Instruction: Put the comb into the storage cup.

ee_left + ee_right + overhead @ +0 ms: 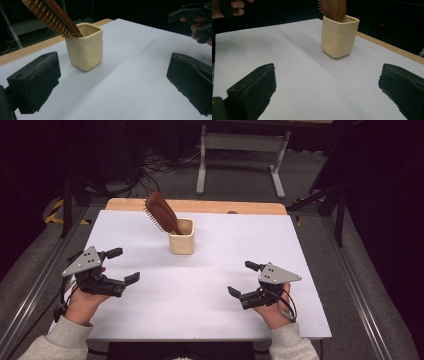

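Wooden hairbrush (161, 212), stiff, light, leaning in cream cup (182, 240) far on surface (210, 285); grip exposed head; both tools (121, 268) (242, 278) apart, empty.

Left gripper (119, 266): black body, blocky matte jaws w/ chunky angled tips, small round hole in one jaw face. Grey 3-cornered plate on top w/ small dark screw dots. Black cable trails off by the wrist. Right gripper (243, 279): same build, black w/ grey plate, black cable looping by the hand. Person wears light grey sweatshirt sleeves (60, 340) w/ ribbed cuffs.
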Tool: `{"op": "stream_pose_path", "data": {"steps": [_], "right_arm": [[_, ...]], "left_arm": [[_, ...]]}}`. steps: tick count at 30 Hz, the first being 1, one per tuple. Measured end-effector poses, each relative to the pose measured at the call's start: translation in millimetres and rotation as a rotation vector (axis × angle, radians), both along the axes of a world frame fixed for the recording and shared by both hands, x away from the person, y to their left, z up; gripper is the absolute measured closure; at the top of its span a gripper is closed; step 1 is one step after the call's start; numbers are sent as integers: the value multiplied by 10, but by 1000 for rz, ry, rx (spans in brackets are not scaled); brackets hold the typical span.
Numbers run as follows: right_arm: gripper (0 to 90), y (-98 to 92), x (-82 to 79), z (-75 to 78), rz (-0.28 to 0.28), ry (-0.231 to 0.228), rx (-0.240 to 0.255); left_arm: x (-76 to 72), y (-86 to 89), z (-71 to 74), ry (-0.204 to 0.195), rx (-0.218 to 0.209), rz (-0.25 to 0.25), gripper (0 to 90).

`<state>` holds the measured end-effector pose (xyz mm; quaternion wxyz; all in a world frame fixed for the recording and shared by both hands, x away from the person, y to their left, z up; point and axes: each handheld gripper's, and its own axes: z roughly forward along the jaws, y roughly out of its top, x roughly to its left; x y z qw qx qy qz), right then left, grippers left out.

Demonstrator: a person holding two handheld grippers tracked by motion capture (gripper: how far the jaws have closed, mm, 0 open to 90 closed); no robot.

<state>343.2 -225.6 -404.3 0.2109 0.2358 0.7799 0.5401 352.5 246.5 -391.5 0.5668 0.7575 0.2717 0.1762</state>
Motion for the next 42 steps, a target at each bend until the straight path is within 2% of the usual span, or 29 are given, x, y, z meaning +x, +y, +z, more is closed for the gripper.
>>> {"op": "stream_pose_path", "data": {"steps": [2, 6, 13, 15, 21, 23, 26, 29, 30, 31, 32, 36, 42], "right_arm": [[14, 3, 4, -10, -2, 1, -3], [13, 11, 5, -25, -5, 6, -9], [13, -4, -4, -63, -5, 9, -8], [13, -8, -6, -72, -5, 12, -9], [13, -26, -10, -115, -9, 17, -7], [13, -25, -13, -145, -11, 25, -6], [12, -20, -19, -173, -13, 33, -9], [9, -21, -23, -208, -12, 48, 0], [8, -20, -26, -218, -19, 48, -3], [8, -21, -29, -226, -21, 49, -3], [8, -24, -30, -237, -22, 50, 2], [8, -25, -29, -279, -29, 54, 5], [8, -25, -22, -310, -37, 55, 2]], "left_arm": [[-6, 21, -70, 8, -13, 3, 2], [-16, 58, -182, 18, -12, 11, 2], [-46, 82, -430, 26, 5, 20, 3], [-51, 78, -459, 29, 10, 21, 3], [-90, 79, -694, 58, -14, 31, 3], [-98, 78, -759, 81, -12, 30, 4], [-92, 66, -831, 88, 4, 34, 4], [-80, 53, -852, 100, 9, 46, 3], [-94, 55, -840, 86, -8, 52, 4], [-94, 55, -840, 86, -8, 52, 2], [-106, 58, -829, 91, -29, 56, 2], [-108, 61, -828, 90, -16, 73, 2], [-134, 33, -822, 34, 27, 90, 4]]}}
